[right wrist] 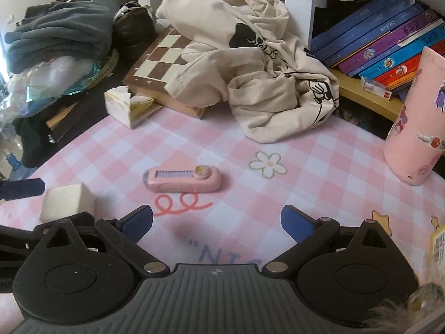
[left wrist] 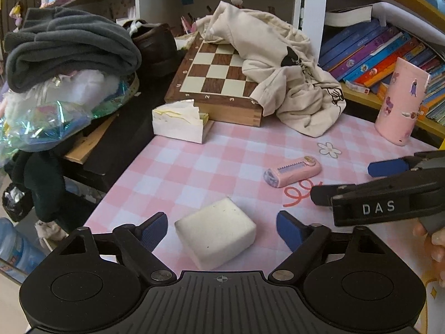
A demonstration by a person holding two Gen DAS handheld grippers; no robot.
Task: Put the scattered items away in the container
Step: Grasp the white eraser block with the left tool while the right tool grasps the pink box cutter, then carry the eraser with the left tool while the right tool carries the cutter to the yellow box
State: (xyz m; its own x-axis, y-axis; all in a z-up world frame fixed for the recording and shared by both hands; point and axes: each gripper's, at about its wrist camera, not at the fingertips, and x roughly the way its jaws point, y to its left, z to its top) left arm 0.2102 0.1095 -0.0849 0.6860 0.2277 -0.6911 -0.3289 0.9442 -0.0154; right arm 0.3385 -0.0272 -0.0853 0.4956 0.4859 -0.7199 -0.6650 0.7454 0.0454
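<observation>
Left gripper jaws apart, straddling white block on pink mat. Right gripper apart, empty, near pink cutter. Centre block, squeeze flat sides; pink cup likely container.

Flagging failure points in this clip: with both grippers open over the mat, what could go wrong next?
1. The left hand-held gripper straddles the white sponge block; squeezing it off-centre could twist it out.
2. The right hand-held gripper crowds in close, so the two may collide.
3. The pink container is tall and could tip if nudged.
</observation>
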